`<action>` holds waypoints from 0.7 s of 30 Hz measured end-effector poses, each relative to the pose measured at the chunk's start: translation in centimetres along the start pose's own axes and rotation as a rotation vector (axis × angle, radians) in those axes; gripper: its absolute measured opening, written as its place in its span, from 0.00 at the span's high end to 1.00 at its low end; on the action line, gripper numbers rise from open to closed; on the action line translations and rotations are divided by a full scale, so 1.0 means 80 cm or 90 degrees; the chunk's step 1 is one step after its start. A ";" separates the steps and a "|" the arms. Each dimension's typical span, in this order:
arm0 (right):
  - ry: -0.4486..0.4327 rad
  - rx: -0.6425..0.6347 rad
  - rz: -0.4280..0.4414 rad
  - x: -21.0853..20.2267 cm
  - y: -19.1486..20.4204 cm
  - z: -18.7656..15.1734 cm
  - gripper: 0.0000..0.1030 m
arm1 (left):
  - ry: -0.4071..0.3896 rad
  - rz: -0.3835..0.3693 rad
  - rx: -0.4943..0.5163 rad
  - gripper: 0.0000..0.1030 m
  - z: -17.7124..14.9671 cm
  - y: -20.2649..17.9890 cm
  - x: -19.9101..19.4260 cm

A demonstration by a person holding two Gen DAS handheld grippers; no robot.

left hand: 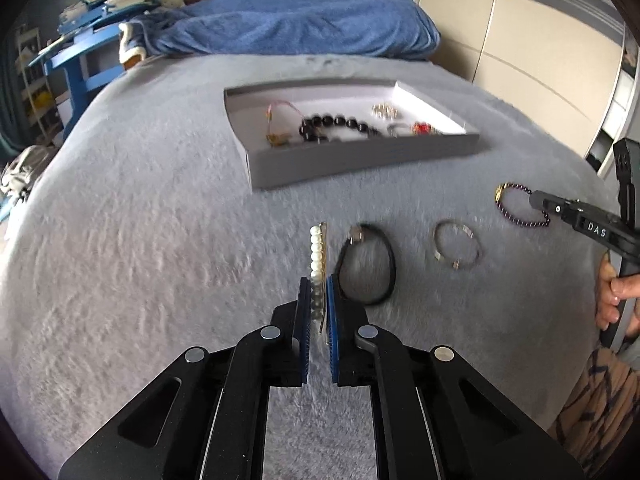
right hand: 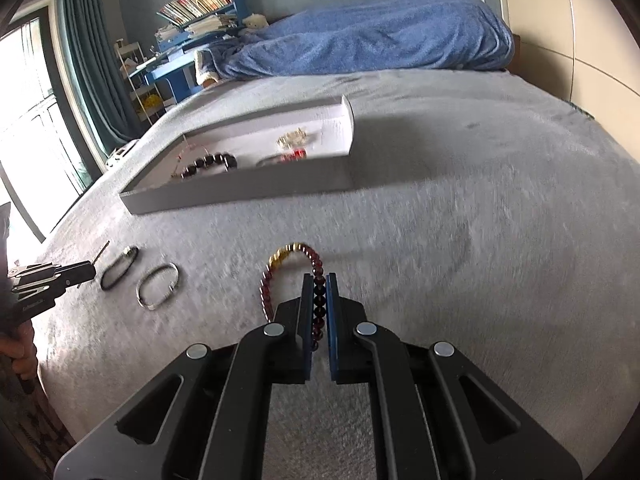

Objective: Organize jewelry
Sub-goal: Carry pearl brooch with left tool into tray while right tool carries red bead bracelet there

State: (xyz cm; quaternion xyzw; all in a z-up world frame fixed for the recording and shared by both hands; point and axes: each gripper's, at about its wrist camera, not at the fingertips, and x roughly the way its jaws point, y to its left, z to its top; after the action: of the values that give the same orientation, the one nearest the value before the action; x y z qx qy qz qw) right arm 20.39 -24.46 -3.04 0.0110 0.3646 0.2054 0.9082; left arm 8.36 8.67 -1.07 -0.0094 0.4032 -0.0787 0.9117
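The left gripper (left hand: 319,280) is clamped on a pearl hair clip (left hand: 317,252), whose free end projects forward past the pads above the grey bedspread (left hand: 160,240). The right gripper (right hand: 319,278) is clamped on a dark red bead bracelet (right hand: 276,276), which loops to the left of the pads, with its gold section at the far end. A black cord bracelet (left hand: 370,264) and a silver bangle (left hand: 456,245) lie on the bedspread between the two grippers. A shallow grey tray (left hand: 360,160) sits farther back on the bed and contains a black bead bracelet (left hand: 340,126), a thin pink chain (left hand: 280,112) and several small pieces.
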 end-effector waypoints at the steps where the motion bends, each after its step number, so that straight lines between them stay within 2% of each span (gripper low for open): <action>1: -0.006 -0.001 0.002 -0.003 0.001 0.005 0.95 | -0.006 -0.001 0.002 0.92 0.005 0.000 -0.002; 12: -0.055 -0.045 0.015 -0.014 0.024 0.071 0.95 | -0.060 -0.015 0.026 0.92 0.086 -0.009 -0.001; 21: -0.075 -0.089 0.036 0.010 0.051 0.145 0.94 | -0.065 -0.015 0.014 0.92 0.161 0.004 0.043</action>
State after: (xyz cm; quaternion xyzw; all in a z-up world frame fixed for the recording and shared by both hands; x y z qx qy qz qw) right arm 27.17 -18.90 5.65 -0.0299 0.2951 0.2546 0.9205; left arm 20.14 7.84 5.07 -0.0082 0.3552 -0.0929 0.9301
